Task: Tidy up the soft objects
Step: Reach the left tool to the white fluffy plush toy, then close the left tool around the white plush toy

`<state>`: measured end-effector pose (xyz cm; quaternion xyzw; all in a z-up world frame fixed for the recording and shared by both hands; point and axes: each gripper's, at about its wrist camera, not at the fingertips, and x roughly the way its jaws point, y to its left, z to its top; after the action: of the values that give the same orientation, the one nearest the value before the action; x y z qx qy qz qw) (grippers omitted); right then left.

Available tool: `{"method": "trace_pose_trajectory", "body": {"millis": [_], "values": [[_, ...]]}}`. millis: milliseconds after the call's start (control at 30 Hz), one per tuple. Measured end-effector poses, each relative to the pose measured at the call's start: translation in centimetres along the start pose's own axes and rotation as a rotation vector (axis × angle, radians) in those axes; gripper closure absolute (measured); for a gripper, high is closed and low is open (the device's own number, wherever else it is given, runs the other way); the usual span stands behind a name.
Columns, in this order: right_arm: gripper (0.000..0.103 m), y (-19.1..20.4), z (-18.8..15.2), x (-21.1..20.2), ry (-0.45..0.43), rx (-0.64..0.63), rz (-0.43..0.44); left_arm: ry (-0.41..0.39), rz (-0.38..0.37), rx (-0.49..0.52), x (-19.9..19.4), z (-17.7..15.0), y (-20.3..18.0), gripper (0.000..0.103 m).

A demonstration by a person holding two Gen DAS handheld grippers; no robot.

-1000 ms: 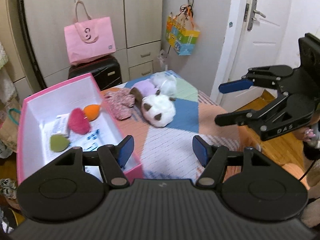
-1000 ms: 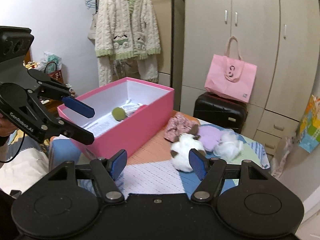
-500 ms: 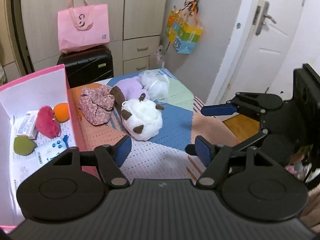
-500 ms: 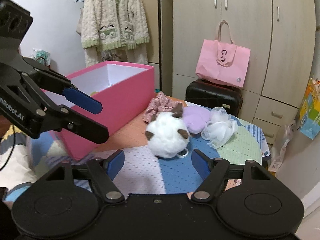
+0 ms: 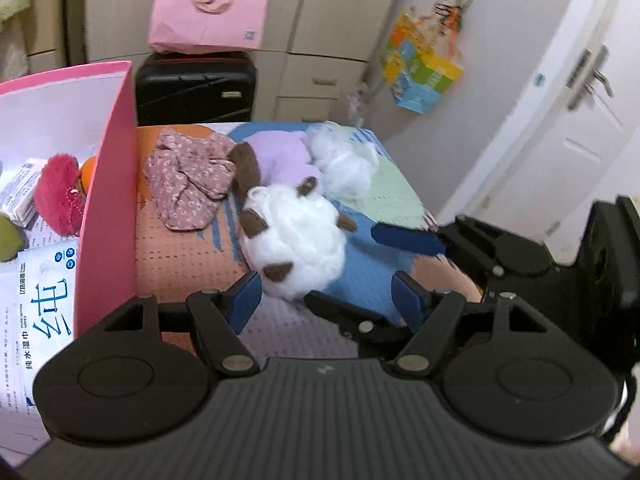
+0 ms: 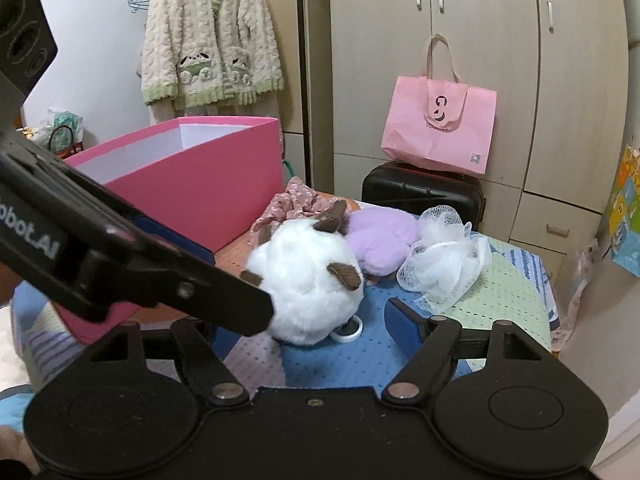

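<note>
A white plush ball with brown ears [image 5: 296, 240] [image 6: 308, 276] lies on the patchwork table cover [image 5: 184, 252]. Behind it sit a purple plush [image 5: 280, 156] [image 6: 380, 240], a white mesh pouf [image 5: 344, 160] [image 6: 444, 260] and a floral pink cloth [image 5: 188, 180]. My left gripper [image 5: 328, 300] is open just short of the white plush, its left pad close beside it. My right gripper [image 6: 304, 328] is open too and comes in from the right [image 5: 372, 276], its fingers either side of the plush without pressing. The pink box [image 5: 108, 200] on the left holds a red fluffy piece [image 5: 56, 192], an orange ball and wipe packs.
A black suitcase [image 5: 196, 88] with a pink bag [image 6: 438, 120] stands behind the table against the wardrobe. A colourful bag [image 5: 424, 68] hangs by the white door [image 5: 580, 128]. A cream cardigan [image 6: 212, 40] hangs at the back left. The table's right edge drops off beyond the green patch.
Both grippers have come down and closer to the white plush, which now fills the space ahead of their fingers. Both pairs of jaws stand a little wider. The left view has rolled.
</note>
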<state>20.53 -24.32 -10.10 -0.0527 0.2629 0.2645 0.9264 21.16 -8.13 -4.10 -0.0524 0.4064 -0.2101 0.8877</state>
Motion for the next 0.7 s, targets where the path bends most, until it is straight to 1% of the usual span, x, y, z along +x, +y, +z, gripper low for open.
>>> {"method": "trace_pose_trajectory", "body": {"millis": [167,300,367,433,633,700], "values": [[0.023,0.6,-0.1,1.3,0.003,0.005,-0.001,-0.057,0.061,0.034,0.8,0.3,-0.1,0.032],[0.023,0.8,0.1,2.3,0.013,0.000,-0.019,-0.027,0.014,-0.028,2.1,0.7,0.7,0.032],[0.023,0.3,0.3,2.7,0.022,0.044,0.005,-0.045,0.034,-0.031,2.4,0.6,0.9,0.032],[0.023,-0.2,0.3,3.1,0.028,0.080,0.030,-0.046,0.041,-0.038,2.8,0.6,1.1,0.032],[0.023,-0.2,0.2,4.0,0.034,0.111,0.063,-0.051,0.051,-0.083,3.7,0.2,2.0,0.032],[0.023,-0.3,0.3,4.2,0.039,0.120,0.069,-0.050,0.074,-0.070,4.0,0.1,1.9,0.034]]}}
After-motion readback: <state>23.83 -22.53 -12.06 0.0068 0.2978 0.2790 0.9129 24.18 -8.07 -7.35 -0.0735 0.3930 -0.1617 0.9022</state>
